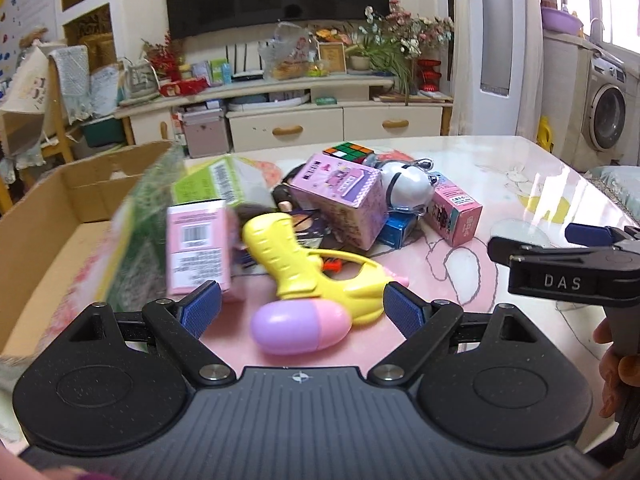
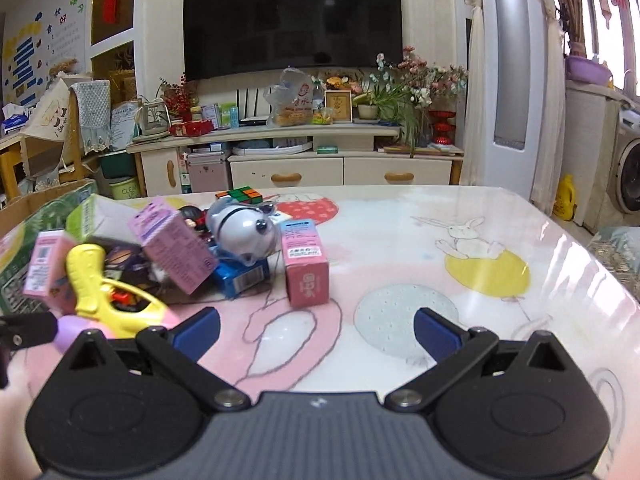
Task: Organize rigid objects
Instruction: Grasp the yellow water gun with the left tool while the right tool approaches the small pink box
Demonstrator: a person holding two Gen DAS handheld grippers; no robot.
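A yellow toy water gun (image 1: 304, 268) with a purple and pink tank lies on the table between the open fingers of my left gripper (image 1: 302, 308); the pads do not touch it. Behind it lies a pile: a pink barcode box (image 1: 198, 248), a purple box (image 1: 340, 196), a grey-white round toy (image 1: 408, 186), a pink box (image 1: 454, 210), a blue box (image 1: 396, 228) and a Rubik's cube (image 1: 348, 150). My right gripper (image 2: 316, 334) is open and empty over bare table, right of the pile; the gun (image 2: 104, 296) is at its left.
An open cardboard box (image 1: 52, 216) stands at the left of the table, with a green package (image 1: 144, 216) against it. The right gripper shows at the right edge of the left wrist view (image 1: 560, 268). The table (image 2: 460, 280) has a rabbit-print cover.
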